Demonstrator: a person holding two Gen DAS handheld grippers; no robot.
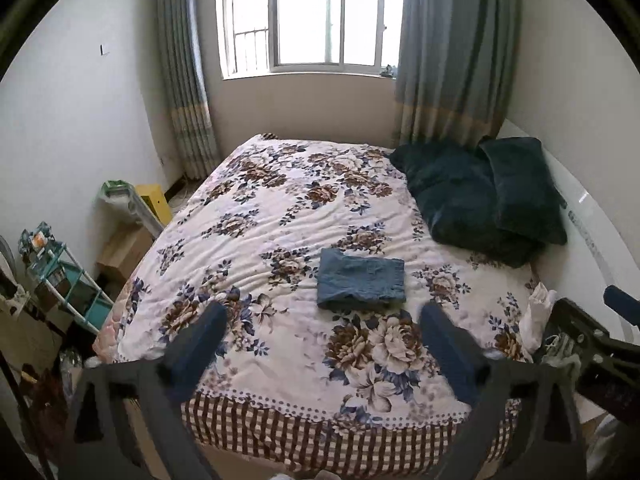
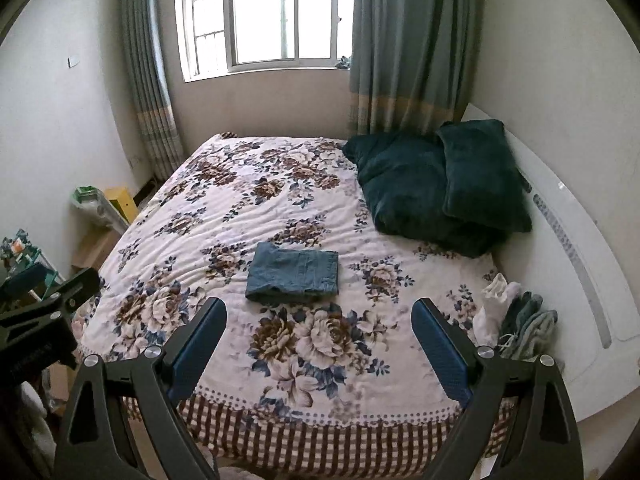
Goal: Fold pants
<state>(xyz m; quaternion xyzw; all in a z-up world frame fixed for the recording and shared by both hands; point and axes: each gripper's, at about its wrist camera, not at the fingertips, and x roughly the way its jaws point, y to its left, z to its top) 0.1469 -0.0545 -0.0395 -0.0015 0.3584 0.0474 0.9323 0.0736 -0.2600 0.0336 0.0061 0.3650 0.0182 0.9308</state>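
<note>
Denim pants: folded square, mid-bed
left gripper: spread wide, empty
right gripper: same
step: fold looks finished; nothing further needed

Each hand-held gripper has black arms, blue pads, silver screws.
</note>
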